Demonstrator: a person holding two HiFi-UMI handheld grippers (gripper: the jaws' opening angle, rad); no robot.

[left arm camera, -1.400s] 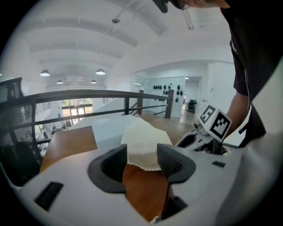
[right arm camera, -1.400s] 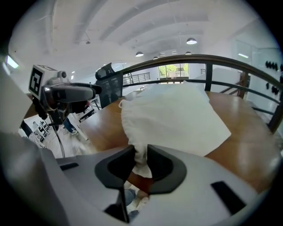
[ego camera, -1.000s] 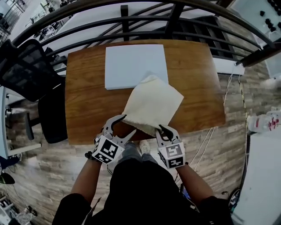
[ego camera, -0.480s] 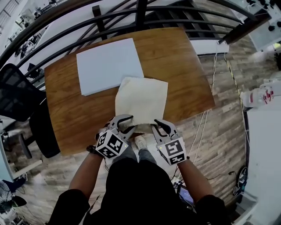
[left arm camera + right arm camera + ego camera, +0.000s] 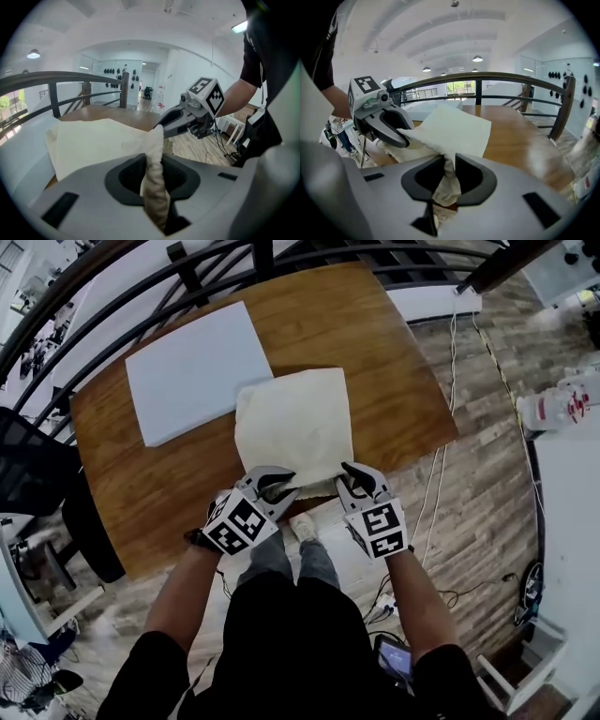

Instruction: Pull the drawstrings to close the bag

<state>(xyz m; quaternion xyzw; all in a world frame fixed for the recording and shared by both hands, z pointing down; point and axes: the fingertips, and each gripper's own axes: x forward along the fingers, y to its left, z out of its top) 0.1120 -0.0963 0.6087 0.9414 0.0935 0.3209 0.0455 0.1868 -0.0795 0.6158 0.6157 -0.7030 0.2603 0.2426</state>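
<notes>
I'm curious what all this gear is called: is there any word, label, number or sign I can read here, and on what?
No readable text anywhere.
Left cube, right cube: black-and-white square patterns, not words.
White container on the floor: red marking, too blurred to read.
Bag, white sheet: blank.

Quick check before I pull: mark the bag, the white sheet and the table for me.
bag point(image 5: 295, 418), head view, middle of its cream cloth.
white sheet point(image 5: 192, 371), head view, centre of its top face.
table point(image 5: 380, 343), head view, bare wood to the right of the bag's far end.
</notes>
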